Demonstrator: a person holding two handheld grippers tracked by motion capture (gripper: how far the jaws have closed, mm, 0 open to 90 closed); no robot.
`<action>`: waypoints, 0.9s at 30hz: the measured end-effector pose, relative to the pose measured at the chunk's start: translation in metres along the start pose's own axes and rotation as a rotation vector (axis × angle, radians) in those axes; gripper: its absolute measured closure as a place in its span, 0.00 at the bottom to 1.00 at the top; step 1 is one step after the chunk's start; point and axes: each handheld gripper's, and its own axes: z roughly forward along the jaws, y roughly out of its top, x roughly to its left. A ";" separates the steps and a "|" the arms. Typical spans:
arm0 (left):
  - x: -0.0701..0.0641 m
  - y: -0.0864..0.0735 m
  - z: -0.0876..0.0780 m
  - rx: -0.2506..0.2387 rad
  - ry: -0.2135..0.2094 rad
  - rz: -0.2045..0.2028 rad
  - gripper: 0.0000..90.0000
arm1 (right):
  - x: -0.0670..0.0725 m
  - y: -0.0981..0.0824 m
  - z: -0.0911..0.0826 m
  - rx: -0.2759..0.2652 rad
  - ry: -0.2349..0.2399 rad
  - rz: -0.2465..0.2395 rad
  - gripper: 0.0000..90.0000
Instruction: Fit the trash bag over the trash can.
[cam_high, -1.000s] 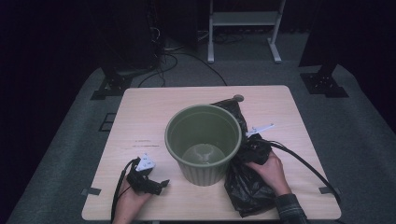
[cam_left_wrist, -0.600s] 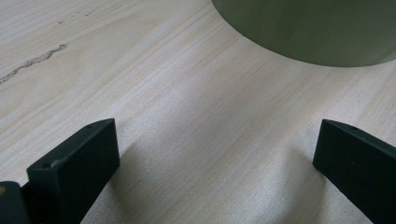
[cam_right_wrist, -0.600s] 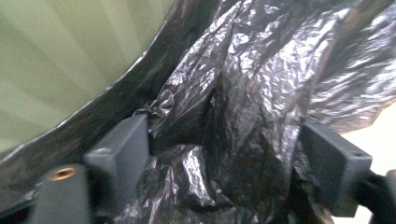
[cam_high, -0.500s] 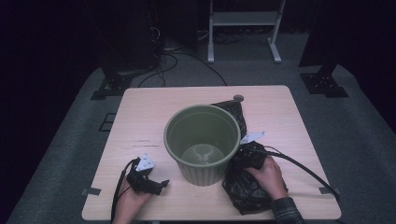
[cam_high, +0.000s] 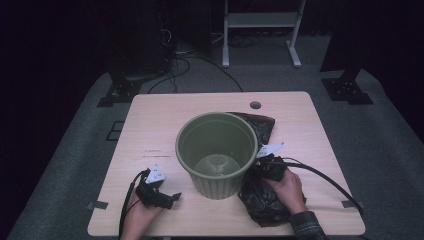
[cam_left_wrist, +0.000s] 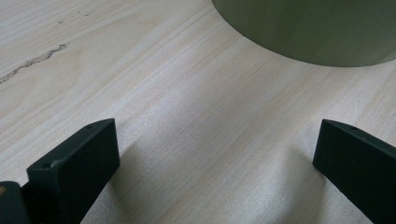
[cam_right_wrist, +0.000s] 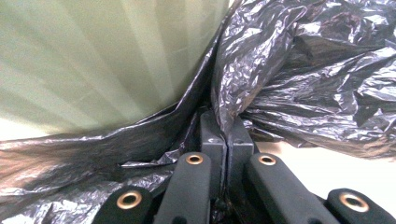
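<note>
Where tool (cam_right_wrist: 226, 140) pinches — crinkled black bag (cam_right_wrist: 303, 70)

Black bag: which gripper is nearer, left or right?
Right. The right gripper is shut on a fold of the black bag, beside the green bin. The left gripper rests open on the table, across the bin from the bag.

In the high view the green bin (cam_high: 216, 152) covers the middle of the black plastic bag (cam_high: 260, 195), so how the piece at upper right joins the heap at lower right cannot be told. The right hand (cam_high: 287, 187) hides most of the right claw (cam_high: 261, 167). In the right claw view a fold of bag (cam_right_wrist: 299, 70) buries the jaw tips. The left claw view cuts the bin (cam_left_wrist: 317, 28) at its top edge.
</note>
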 end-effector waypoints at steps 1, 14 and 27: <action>0.000 0.000 0.000 0.000 0.000 0.000 0.00 | 0.001 0.000 -0.001 0.008 0.006 -0.011 0.99; 0.000 0.000 0.000 0.000 0.000 0.000 0.00 | 0.005 0.006 -0.056 -0.087 0.106 -0.042 0.99; 0.000 0.000 0.000 0.001 0.000 0.000 0.00 | 0.013 0.028 -0.126 -0.139 0.144 -0.098 0.99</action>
